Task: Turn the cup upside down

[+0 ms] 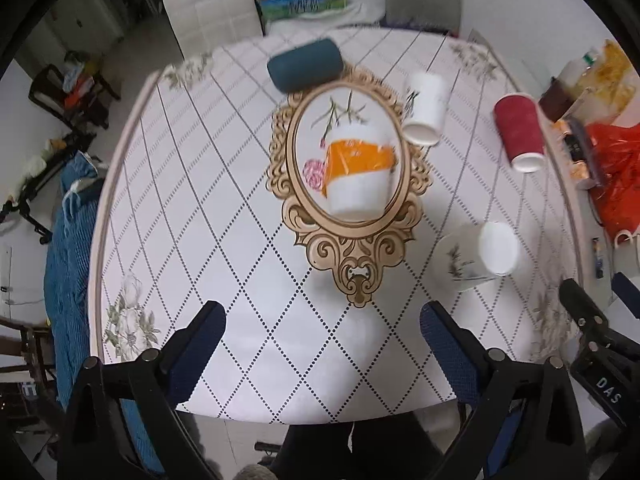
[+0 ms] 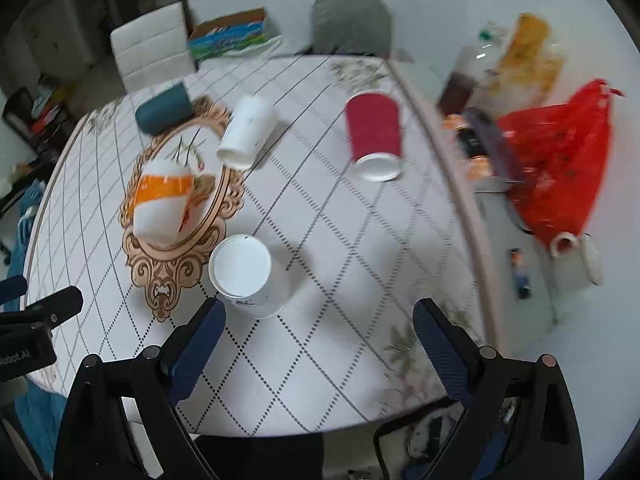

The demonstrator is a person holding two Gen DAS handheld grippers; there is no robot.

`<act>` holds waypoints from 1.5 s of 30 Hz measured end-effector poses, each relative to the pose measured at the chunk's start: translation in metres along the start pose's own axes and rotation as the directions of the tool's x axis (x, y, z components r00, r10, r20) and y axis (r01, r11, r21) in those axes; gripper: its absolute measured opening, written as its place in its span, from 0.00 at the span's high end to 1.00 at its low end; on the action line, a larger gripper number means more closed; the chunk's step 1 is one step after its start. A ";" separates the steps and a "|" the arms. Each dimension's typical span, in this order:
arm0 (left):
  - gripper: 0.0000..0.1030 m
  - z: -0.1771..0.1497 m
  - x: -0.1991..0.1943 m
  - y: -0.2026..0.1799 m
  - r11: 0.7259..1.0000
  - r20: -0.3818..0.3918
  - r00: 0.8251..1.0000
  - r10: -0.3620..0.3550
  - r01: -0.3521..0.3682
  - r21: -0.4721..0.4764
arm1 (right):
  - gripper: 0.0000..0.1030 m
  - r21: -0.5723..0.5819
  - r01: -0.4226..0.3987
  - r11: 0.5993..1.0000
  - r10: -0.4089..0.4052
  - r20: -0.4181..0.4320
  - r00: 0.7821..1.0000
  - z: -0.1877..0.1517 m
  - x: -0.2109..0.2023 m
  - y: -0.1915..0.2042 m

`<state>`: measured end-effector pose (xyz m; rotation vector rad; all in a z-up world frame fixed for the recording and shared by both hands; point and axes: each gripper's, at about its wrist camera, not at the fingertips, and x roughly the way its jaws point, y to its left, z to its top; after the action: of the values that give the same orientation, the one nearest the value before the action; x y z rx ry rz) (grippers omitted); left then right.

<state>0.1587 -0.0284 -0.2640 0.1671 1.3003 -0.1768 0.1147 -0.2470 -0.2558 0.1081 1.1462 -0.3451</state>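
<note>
Both grippers hover above the near edge of the table (image 1: 248, 184), holding nothing. Left gripper (image 1: 322, 344) has its jaws spread wide, only tablecloth between them. Right gripper (image 2: 318, 340) is spread wide too; a white cup (image 2: 244, 276) stands just beyond its left finger (image 2: 200, 344), at about 11 o'clock from the gripper, not touched.

That white cup appears to sit with its flat base up, a dark print on its side. In the left view it sits at 4 o'clock from the mat (image 1: 348, 184), near the right gripper's tip.

The orange cup (image 1: 356, 168) sits base up on the oval gold-framed mat at table centre. A second white cup (image 1: 424, 110) stands at 1 o'clock from the mat, just off its rim. The red cup (image 1: 520, 132) is at 3 o'clock, near the table's right edge. The teal cup (image 1: 306, 64) lies on its side at 12 o'clock, overlapping the mat's top.

Red bag (image 2: 560, 160) and clutter sit off the table to the right.
</note>
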 end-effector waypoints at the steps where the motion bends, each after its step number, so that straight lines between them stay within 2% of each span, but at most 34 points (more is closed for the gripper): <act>1: 0.03 -0.001 -0.009 -0.001 1.000 0.015 1.000 -0.007 0.007 -0.001 | 0.06 0.008 0.003 1.000 -0.004 0.009 1.000 -0.001 -0.008 -0.002; 10: 0.03 -0.027 -0.076 -0.009 1.000 0.133 0.991 -0.004 0.005 -0.010 | 0.06 0.013 -0.024 1.000 0.023 0.082 0.996 -0.012 -0.086 -0.018; 18: 0.03 -0.061 -0.157 -0.020 0.999 0.255 0.967 0.021 -0.012 -0.037 | 0.06 -0.027 -0.048 0.998 0.053 0.184 0.981 -0.031 -0.172 -0.037; 21: 0.03 -0.076 -0.186 -0.023 0.999 0.294 0.955 0.024 -0.012 -0.041 | 0.03 -0.051 -0.056 0.997 0.066 0.228 0.971 -0.040 -0.206 -0.042; 28: 0.03 -0.099 -0.236 -0.027 0.998 0.363 0.931 0.036 -0.015 -0.062 | 0.03 -0.073 -0.070 0.995 0.089 0.299 0.950 -0.059 -0.268 -0.055; 37: 0.03 -0.120 -0.267 -0.032 0.997 0.404 0.914 0.040 -0.008 -0.081 | 0.03 -0.090 -0.096 0.991 0.121 0.345 0.931 -0.070 -0.312 -0.070; 45: 0.03 -0.129 -0.275 -0.033 0.995 0.414 0.909 0.047 -0.004 -0.104 | 0.03 -0.107 -0.102 0.989 0.134 0.353 0.926 -0.070 -0.322 -0.074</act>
<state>-0.0403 -0.0225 -0.0329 0.0543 0.8773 -0.1154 -0.0881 -0.2298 0.0133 0.0345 0.7851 -0.1957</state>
